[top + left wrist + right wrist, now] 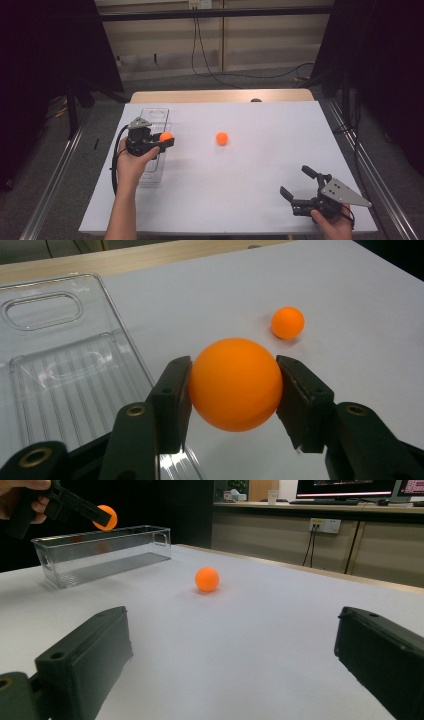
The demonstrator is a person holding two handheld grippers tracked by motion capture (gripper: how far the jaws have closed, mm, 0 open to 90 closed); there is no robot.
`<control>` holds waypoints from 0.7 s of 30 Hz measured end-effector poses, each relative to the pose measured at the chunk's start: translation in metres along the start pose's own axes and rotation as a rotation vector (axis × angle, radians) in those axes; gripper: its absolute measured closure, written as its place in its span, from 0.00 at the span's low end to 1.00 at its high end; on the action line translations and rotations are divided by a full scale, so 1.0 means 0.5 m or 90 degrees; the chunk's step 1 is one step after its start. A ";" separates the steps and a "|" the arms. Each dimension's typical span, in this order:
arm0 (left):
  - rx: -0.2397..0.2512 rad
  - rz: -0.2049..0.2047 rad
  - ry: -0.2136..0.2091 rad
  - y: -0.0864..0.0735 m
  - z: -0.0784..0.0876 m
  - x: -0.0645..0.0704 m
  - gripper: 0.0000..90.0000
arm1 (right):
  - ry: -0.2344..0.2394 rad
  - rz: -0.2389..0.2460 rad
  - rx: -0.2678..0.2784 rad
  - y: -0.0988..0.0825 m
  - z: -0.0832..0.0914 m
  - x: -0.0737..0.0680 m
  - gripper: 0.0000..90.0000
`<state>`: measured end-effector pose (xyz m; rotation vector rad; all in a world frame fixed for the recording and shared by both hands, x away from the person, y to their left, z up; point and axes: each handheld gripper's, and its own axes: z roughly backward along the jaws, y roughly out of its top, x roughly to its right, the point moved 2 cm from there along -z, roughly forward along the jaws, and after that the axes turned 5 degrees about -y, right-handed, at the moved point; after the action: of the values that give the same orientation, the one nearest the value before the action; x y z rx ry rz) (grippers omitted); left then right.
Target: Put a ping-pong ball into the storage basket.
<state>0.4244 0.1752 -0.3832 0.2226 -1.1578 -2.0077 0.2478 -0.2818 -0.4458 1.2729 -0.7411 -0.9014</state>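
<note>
My left gripper is shut on an orange ball, both pads pressing its sides. It holds the ball in the air just over the right rim of a clear plastic bin at the table's left. A second orange ball lies on the white table top to the right of the bin, also seen as a small ball beyond the held one. My right gripper rests near the front right corner, jaws wide apart with nothing between them. In the right gripper view the loose ball lies ahead, with the bin farther left.
The white sheet covers most of the table, with a wooden strip showing at the far edge. Cables trail over the floor behind. Dark curtains stand on both sides.
</note>
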 end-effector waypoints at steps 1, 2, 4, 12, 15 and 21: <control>0.000 0.000 0.001 0.000 0.001 0.000 0.56 | 0.000 0.000 0.000 0.000 0.000 0.000 0.01; 0.001 0.001 0.002 0.000 0.001 -0.001 0.56 | 0.000 -0.001 0.000 0.000 0.000 0.000 0.01; 0.000 0.000 0.004 0.000 0.003 -0.002 0.56 | 0.000 -0.001 0.001 0.000 0.000 0.000 0.01; 0.005 0.004 0.006 0.000 0.011 -0.007 0.56 | 0.000 0.000 0.001 0.000 0.000 0.000 0.01; 0.006 0.005 0.008 0.000 0.013 -0.008 0.56 | 0.000 -0.001 0.001 0.000 0.000 0.000 0.01; 0.006 0.008 0.014 -0.001 0.015 -0.012 0.56 | 0.000 -0.002 0.002 0.000 0.000 0.000 0.01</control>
<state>0.4244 0.1846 -0.3804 0.2421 -1.1523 -1.9844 0.2477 -0.2819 -0.4456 1.2766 -0.7415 -0.9029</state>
